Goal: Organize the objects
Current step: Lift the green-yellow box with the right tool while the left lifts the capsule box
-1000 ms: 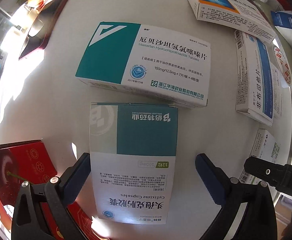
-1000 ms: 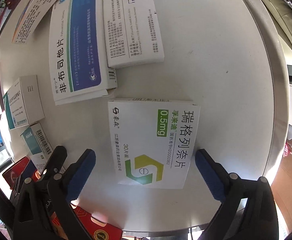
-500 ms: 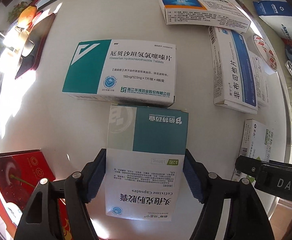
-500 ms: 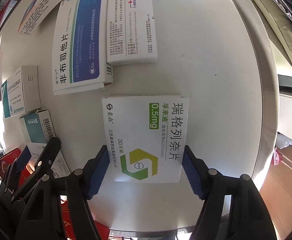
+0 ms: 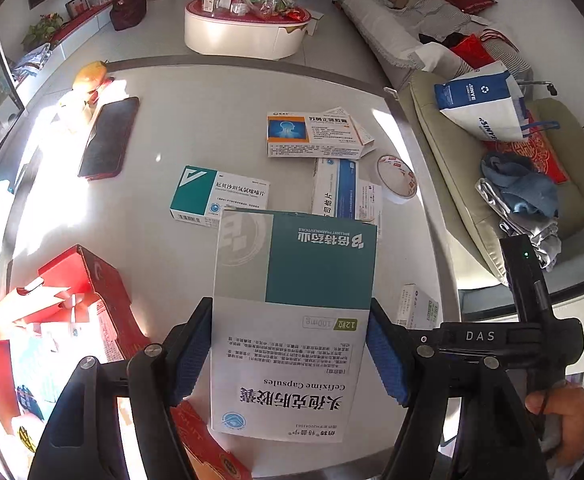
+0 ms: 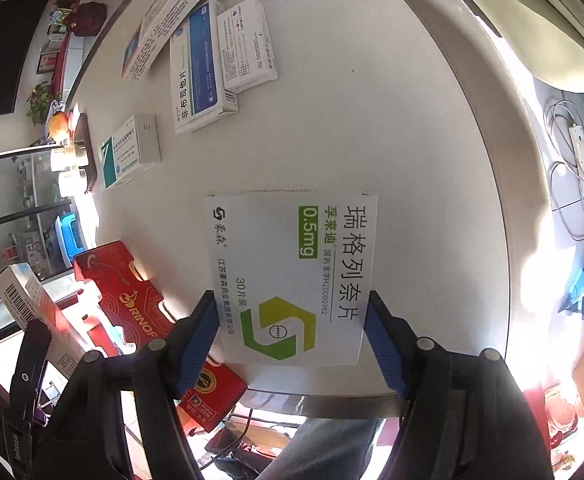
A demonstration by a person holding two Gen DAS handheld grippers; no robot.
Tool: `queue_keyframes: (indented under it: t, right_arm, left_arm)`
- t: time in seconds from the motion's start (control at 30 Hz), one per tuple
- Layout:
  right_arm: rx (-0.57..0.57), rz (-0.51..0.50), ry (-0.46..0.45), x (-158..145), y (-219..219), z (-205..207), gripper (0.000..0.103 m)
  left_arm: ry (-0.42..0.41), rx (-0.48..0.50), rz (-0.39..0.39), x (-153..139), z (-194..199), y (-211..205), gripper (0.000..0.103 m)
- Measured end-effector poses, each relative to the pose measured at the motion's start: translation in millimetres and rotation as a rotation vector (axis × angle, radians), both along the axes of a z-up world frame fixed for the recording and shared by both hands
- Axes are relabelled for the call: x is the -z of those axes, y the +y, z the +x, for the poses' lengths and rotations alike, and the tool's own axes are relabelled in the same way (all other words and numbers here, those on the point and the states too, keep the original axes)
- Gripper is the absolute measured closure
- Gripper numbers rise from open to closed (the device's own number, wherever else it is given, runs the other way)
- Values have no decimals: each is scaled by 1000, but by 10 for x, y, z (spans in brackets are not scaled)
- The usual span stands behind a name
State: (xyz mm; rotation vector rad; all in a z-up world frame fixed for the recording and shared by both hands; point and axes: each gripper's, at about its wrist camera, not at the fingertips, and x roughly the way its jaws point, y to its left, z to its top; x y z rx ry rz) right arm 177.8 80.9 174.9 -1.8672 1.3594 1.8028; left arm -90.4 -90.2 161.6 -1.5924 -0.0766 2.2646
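Cefixime box (image 5: 292,320) clamped between left gripper (image 5: 289,354) pads, lifted off table (image 5: 219,120). Right gripper (image 6: 292,338) pads squeeze white-green tablet box (image 6: 292,276).

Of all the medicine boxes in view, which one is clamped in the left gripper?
The teal-and-white Cefixime Capsules box, pinched between the left gripper pads. The teal-cornered white box and orange-and-white box lie on the round white table.

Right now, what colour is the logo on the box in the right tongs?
Green and yellow-green, on a white box; clearest in the right wrist view.
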Motion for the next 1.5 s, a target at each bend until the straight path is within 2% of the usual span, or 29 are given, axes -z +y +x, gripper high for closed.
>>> queue_keyframes:
  t: [0.07,0.13,0.2,0.27,0.37,0.5,0.73,1.5]
  right_arm:
    - [28,-15,20,-89,-54,211,32]
    - [34,-17,23,-114,-126,219,32]
    - [39,-12,34,62,-410,-91,32]
    - [38,2,55,-33,-371,9,32]
    - [27,23,91,-98,-450,-107,32]
    - [-1,53,107,-242,-406,8,32]
    - [-11,72,104,-253,-435,-42,32]
    - [-20,66,92,-224,-433,94,32]
  left_arm:
    - [25,-1,7,-157,175,-121,26]
    - [48,-8,-8,-300,354,-309,26]
    - [51,-16,-28,-358,511,-429,26]
    - [56,-30,-36,-412,651,-538,26]
    - [72,-46,-50,-447,663,-659,26]
    - [140,-36,-93,-548,665,-723,26]
    - [184,-7,-129,-588,747,-733,26]
    - [210,48,-168,-592,904,-671,26]
